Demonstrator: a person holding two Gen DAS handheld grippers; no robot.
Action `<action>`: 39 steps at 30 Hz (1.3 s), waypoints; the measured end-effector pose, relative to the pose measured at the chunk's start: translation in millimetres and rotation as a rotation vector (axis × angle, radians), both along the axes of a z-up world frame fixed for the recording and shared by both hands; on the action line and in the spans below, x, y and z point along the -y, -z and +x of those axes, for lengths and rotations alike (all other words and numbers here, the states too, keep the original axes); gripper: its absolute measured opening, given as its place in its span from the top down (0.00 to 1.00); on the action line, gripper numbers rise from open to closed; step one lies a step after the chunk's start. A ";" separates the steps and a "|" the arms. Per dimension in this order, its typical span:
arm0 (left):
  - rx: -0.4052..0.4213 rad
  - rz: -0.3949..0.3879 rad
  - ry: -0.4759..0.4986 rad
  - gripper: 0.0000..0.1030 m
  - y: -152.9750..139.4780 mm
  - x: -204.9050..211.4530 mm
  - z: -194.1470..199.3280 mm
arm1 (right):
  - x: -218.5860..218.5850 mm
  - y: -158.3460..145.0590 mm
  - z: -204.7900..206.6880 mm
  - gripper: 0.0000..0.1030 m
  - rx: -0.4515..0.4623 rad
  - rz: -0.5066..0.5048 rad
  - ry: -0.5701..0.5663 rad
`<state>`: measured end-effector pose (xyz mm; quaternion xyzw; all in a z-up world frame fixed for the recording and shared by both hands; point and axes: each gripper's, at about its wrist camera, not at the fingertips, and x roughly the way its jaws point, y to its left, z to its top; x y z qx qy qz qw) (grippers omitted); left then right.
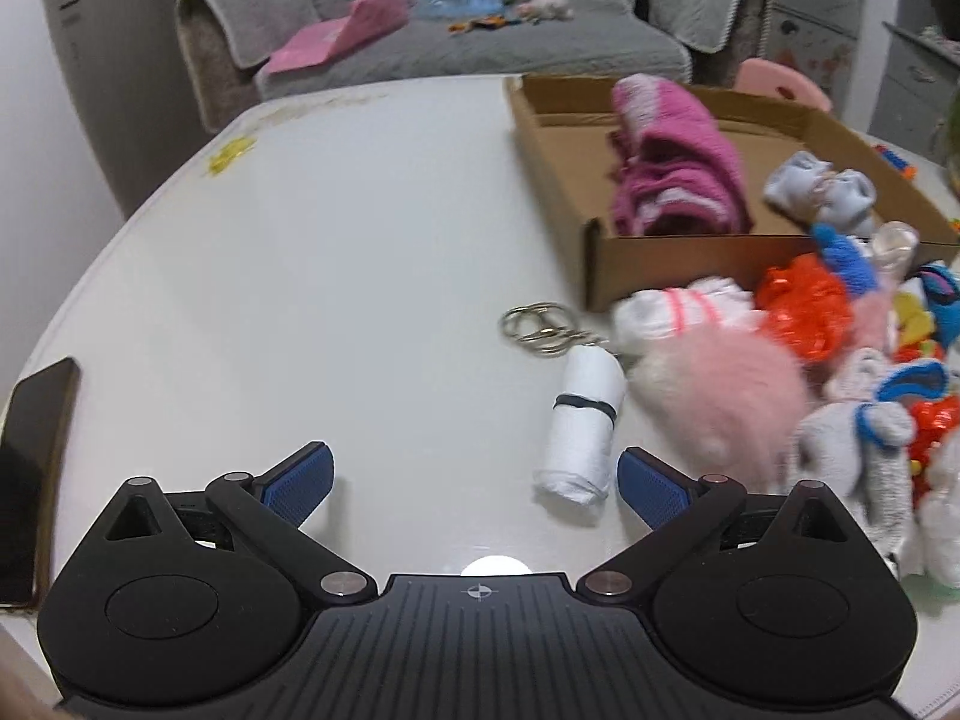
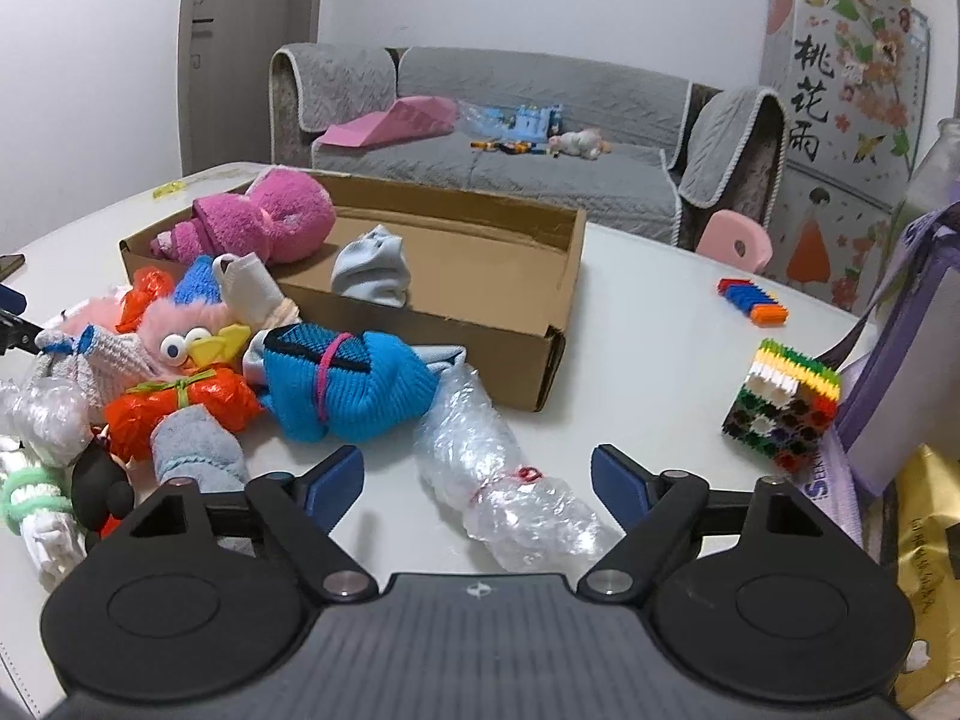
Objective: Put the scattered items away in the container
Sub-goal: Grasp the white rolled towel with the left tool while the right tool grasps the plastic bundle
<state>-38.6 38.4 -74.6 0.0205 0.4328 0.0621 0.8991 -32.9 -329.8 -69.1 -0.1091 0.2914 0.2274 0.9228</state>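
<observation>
The cardboard box [image 2: 480, 330] lies on the white table and holds a magenta fluffy cloth [image 2: 270, 219] and a pale blue sock [image 2: 372, 270]. In front of it is a heap of bundles: a blue knit roll [image 2: 348, 384], an orange bag [image 2: 180, 408] and a pink plush bird [image 2: 186, 342]. A roll of bubble wrap [image 2: 498, 474] lies between the spread fingers of my right gripper [image 2: 477, 489], which is open. My left gripper [image 1: 477, 483] is open too. A white rolled cloth [image 1: 582, 426] lies just inside its right pad [image 1: 651, 486], and a key ring [image 1: 537, 327] lies beyond.
A phone [image 1: 30, 480] lies at the table's left edge. On the right are a colourful block cube [image 2: 780, 408], a strip of bricks [image 2: 753, 300], a purple bag [image 2: 906, 372] and a glass bottle [image 2: 936, 168]. A grey sofa [image 2: 510, 144] stands behind the table.
</observation>
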 end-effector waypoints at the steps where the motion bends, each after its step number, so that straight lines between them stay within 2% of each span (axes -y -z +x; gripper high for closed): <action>1: -0.002 -0.002 -0.003 0.01 -0.2 -0.9 0.6 | 0.1 0.7 0.3 0.27 -0.007 0.000 -0.002; 11: 0.026 0.059 0.047 0.02 -0.9 13.8 11.7 | 1.4 4.5 10.3 0.37 -0.056 0.012 0.003; 19: 0.016 0.061 0.064 0.02 -2.4 -12.2 19.3 | 2.0 5.8 6.4 0.39 -0.064 0.005 -0.001; 28: 0.026 0.017 0.178 0.04 -0.4 -24.8 22.1 | 4.4 6.1 7.6 0.41 -0.076 0.017 0.001; 30: 0.030 -0.007 0.191 0.09 -0.4 -24.9 22.2 | 4.7 6.1 7.5 0.41 -0.078 0.022 0.002; 32: 0.029 -0.046 0.212 0.22 -0.8 -25.3 21.6 | 5.7 5.8 8.0 0.42 -0.083 0.029 0.000; 36: 0.031 -0.072 0.239 0.35 -2.8 -22.0 18.9 | 5.7 4.6 9.0 0.54 -0.090 0.041 -0.010; 39: 0.035 -0.072 0.256 0.50 -4.1 -16.7 15.4 | 5.0 3.7 8.9 0.64 -0.096 0.052 -0.013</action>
